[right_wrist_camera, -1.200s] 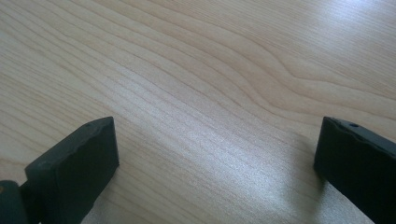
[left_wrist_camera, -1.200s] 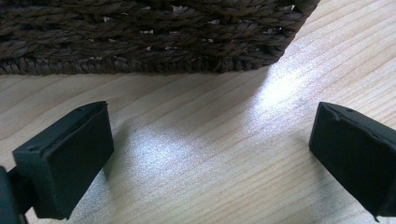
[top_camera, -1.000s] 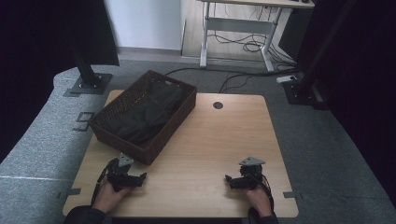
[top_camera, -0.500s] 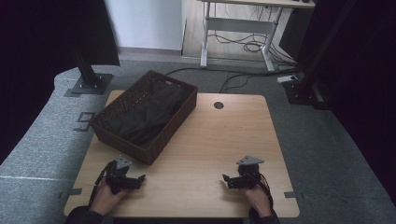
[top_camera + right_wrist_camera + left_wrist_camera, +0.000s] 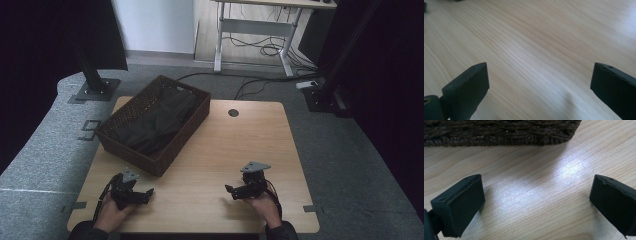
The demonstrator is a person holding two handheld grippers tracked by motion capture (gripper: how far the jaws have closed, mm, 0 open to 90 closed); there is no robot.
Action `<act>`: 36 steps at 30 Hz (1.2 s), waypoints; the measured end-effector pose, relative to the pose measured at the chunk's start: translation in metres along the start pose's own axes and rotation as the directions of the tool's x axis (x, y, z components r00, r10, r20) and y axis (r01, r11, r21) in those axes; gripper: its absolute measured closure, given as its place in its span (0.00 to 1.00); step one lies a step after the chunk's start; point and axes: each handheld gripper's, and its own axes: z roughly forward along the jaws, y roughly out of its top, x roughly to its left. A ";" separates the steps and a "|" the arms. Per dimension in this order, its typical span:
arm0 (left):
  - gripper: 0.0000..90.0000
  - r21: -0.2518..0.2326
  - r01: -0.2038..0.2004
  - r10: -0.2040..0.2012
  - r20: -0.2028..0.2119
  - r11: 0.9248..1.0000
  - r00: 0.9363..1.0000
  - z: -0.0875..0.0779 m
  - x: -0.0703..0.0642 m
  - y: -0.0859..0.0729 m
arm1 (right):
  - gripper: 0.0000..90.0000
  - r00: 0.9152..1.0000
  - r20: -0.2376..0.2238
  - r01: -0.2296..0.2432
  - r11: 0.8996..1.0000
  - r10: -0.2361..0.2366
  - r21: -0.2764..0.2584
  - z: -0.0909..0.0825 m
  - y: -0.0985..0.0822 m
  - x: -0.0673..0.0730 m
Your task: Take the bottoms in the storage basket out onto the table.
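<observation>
Across the middle of the high view, the wooden tabletop (image 5: 240, 150) is lying bare over most of its surface, with a small round hole (image 5: 233, 113) sitting near its far edge. Toward the far left of that surface, a dark woven basket (image 5: 192, 125) is resting at an angle, and a heap of black cloth (image 5: 155, 122) is filling its inside. Near the front edge, two hands are holding their tools well apart from each other. The left hand (image 5: 111, 214) is gripping the left claw (image 5: 148, 192), which is sitting just in front of the basket's near corner; in the left gripper view its jaws are standing wide apart over bare wood, pinching nothing, with the basket's woven wall (image 5: 499, 132) running across the top. The right hand (image 5: 264, 207) is gripping the right claw (image 5: 229, 192), which is pointing left toward the middle of the tabletop and is carrying a grey three-cornered plate (image 5: 255, 166) on top; in the right gripper view its jaws are likewise spread wide, with only pale wood grain (image 5: 536, 50) lying between them.
</observation>
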 end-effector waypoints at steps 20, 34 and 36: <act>0.00 -0.001 0.009 -0.009 -0.007 1.000 1.000 0.000 -0.002 0.000 | 0.00 0.994 -0.080 0.078 0.996 -0.080 -0.031 0.023 0.050 0.024; 0.00 -0.001 0.024 -0.024 -0.021 1.000 0.999 0.001 -0.004 0.002 | 0.00 0.984 -0.113 0.129 0.990 -0.135 -0.060 0.038 0.082 0.040; 0.00 -0.001 0.025 -0.025 -0.021 1.000 0.999 0.001 -0.004 0.002 | 0.00 0.984 -0.119 0.128 0.990 -0.135 -0.062 0.041 0.086 0.042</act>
